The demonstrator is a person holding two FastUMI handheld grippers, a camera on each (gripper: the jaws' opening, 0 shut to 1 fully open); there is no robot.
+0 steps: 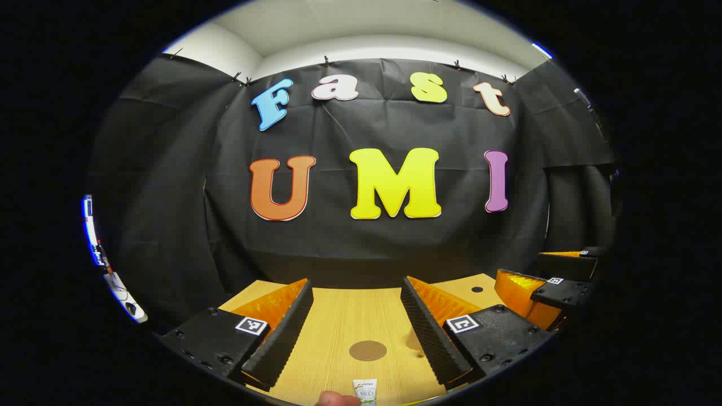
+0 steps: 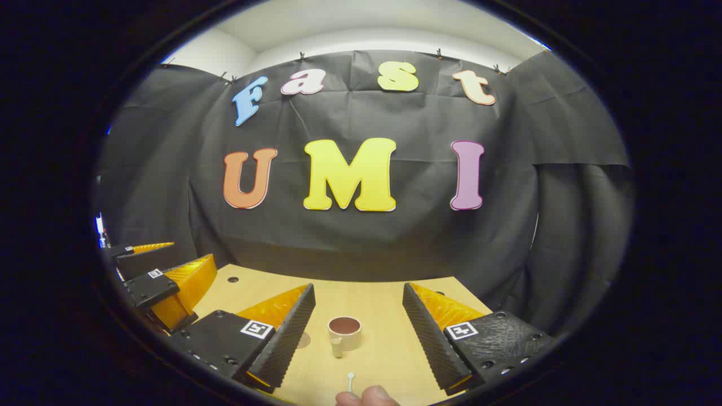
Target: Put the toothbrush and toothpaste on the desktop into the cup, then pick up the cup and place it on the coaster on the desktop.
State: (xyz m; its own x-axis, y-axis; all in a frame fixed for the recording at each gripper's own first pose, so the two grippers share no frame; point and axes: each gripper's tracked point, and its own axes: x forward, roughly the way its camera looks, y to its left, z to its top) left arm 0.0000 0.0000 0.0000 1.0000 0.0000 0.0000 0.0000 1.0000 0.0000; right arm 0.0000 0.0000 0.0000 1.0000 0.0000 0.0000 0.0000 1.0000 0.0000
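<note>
A: Quick pass. Left tongs first?

B: On my left gripper view, the left gripper (image 1: 356, 332) has its fingers spread wide, nothing between them, hanging over the wooden desktop (image 1: 338, 316). Between the fingers, down on the wood, I see the round brown coaster (image 1: 368, 351). Nearer the camera, at the bottom edge, the top end of the toothpaste tube (image 1: 365, 391) pokes in, with a fingertip (image 1: 337, 400) just beside it on the left. Tube and coaster are apart.

A: Right tongs?

B: Same story: the right gripper (image 2: 358, 327) is spread wide, gripping nothing. In the right gripper view the cup (image 2: 344, 332) stands upright on the desktop between the fingers, touching neither, handle facing the camera, dark inside. I can't tell if anything's in it.

A: Toothbrush?

B: I see a thin white stick with a small round tip (image 2: 350, 381) at the bottom, near a fingertip (image 2: 366, 397). Likely the toothbrush, but too small to be sure. It lies on the desktop, short of the cup, not touching it.

A: Other gripper visible?

B: Yes, in each view the other one sits at the side edge, over the desktop.
</note>
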